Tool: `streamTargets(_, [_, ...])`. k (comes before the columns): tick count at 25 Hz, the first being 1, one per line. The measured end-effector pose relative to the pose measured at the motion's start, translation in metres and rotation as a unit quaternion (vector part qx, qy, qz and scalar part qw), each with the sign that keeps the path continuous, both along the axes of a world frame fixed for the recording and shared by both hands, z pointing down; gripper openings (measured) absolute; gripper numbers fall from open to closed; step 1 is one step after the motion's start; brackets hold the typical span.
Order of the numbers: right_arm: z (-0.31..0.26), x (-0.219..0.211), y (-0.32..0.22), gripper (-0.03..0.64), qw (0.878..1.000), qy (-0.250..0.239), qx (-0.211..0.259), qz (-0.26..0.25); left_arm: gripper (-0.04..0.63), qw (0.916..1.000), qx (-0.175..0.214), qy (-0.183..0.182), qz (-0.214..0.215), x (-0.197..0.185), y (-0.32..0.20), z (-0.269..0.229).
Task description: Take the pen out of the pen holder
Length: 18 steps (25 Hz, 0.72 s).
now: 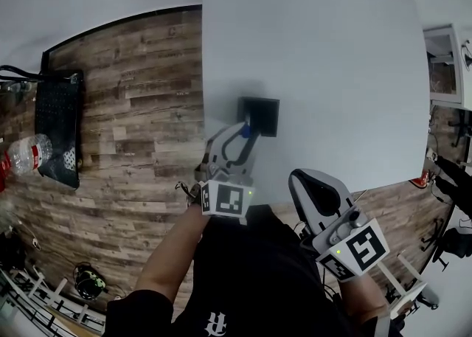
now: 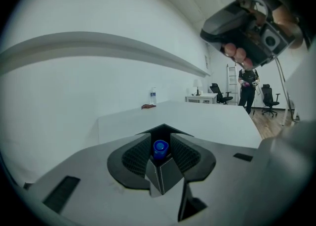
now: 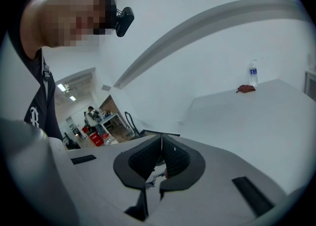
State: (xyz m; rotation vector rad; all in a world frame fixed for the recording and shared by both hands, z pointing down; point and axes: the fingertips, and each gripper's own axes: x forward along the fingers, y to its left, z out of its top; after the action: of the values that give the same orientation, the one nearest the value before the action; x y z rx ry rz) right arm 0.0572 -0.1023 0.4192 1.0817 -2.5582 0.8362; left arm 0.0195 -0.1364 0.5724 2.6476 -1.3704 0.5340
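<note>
**Table surface, contents**

Pale grey table [image 1: 332, 70], matte top, mostly bare. A black square pen holder [image 1: 259, 116] stands upright near the near edge, towards the near left corner and well in from the left edge. At the far edge lies a small red-brown object [image 2: 148, 106], low and crumpled; material not resolvable. A clear bottle [image 2: 153, 96] stands upright just beside it.
</note>
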Motion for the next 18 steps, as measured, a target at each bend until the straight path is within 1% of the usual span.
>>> streamTargets(1, [0.0, 0.0, -0.001, 0.017, 1.0, -0.003, -0.001, 0.002, 0.12, 1.0, 0.004, -0.004, -0.002, 0.0, -0.001, 0.001])
streamTargets(3, [0.005, 0.005, 0.002, 0.017, 1.0, 0.011, -0.003, -0.002, 0.081, 0.9999, 0.01, -0.009, -0.005, 0.0, -0.003, 0.002])
streamTargets(5, [0.007, 0.007, 0.005, 0.017, 1.0, 0.021, -0.003, -0.004, 0.078, 0.9999, 0.01, -0.008, -0.005, -0.001, -0.002, 0.003])
streamTargets(10, [0.004, 0.01, 0.005, 0.015, 1.0, 0.02, 0.005, -0.003, 0.078, 0.9999, 0.008, -0.006, -0.003, 0.001, 0.0, 0.002])
streamTargets(18, [-0.003, 0.011, -0.001, 0.017, 1.0, 0.016, 0.024, -0.004, 0.077, 0.9998, 0.021, -0.002, 0.004, 0.0, -0.004, -0.023])
